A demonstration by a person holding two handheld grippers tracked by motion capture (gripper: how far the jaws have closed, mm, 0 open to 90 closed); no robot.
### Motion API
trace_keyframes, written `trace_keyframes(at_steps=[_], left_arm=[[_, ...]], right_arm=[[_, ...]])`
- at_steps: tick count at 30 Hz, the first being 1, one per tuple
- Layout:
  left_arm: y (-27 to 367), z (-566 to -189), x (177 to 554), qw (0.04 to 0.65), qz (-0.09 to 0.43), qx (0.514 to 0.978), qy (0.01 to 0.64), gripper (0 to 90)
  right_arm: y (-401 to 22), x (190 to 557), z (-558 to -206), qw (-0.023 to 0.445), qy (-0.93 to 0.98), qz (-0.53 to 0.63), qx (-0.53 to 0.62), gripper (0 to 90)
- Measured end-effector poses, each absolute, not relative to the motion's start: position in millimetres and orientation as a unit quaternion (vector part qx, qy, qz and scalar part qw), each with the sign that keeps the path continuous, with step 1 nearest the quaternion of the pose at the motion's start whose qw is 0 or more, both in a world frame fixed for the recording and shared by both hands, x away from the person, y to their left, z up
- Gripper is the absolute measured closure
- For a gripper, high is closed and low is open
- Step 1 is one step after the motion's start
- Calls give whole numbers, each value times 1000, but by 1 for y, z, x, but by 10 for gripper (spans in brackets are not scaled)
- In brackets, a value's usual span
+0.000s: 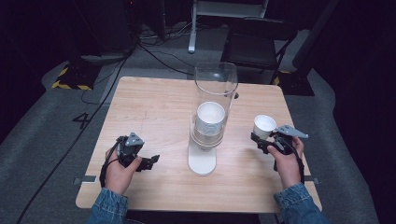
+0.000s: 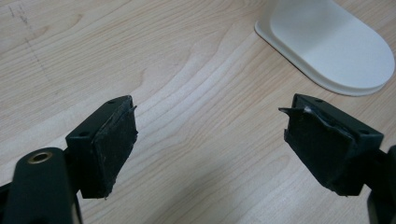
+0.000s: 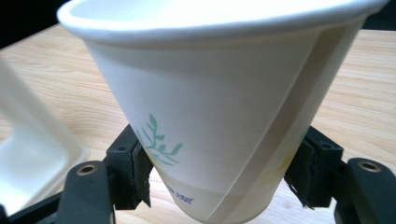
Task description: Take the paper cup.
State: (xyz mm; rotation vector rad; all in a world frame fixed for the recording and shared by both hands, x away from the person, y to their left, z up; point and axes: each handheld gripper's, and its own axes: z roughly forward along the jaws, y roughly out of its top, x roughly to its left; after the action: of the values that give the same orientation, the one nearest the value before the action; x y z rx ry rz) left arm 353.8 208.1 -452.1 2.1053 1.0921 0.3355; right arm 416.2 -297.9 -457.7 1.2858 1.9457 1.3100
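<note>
Two grippers sit on either side of a clear tube in the high view. The left gripper rests low on the table, its jaws toward the tube's white base. The right gripper carries a paper cup upright, with the tube off to its inner side and more cups stacked inside it.

In the left gripper view, the left gripper is spread wide over bare wood with nothing between the pads; the base lies ahead (easily nudged if the hand slides forward).

In the right gripper view, the right gripper pinches the cup near its narrow bottom. Held so low, the tapered cup could tip or slip out, and harder squeezing would likely crush its thin wall.
</note>
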Motion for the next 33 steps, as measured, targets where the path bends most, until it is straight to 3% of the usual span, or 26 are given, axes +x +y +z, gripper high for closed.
trace_keyframes(at_steps=[13, 21, 33], left_arm=[[217, -452, 347, 362, 135, 817, 428, 168], [217, -453, 346, 361, 135, 817, 429, 167], [216, -453, 346, 362, 130, 817, 430, 167]], right_arm=[[-306, 432, -468, 278, 726, 419, 469, 327], [-307, 443, -485, 233, 741, 398, 488, 324], [-310, 447, -501, 212, 747, 388, 497, 307]])
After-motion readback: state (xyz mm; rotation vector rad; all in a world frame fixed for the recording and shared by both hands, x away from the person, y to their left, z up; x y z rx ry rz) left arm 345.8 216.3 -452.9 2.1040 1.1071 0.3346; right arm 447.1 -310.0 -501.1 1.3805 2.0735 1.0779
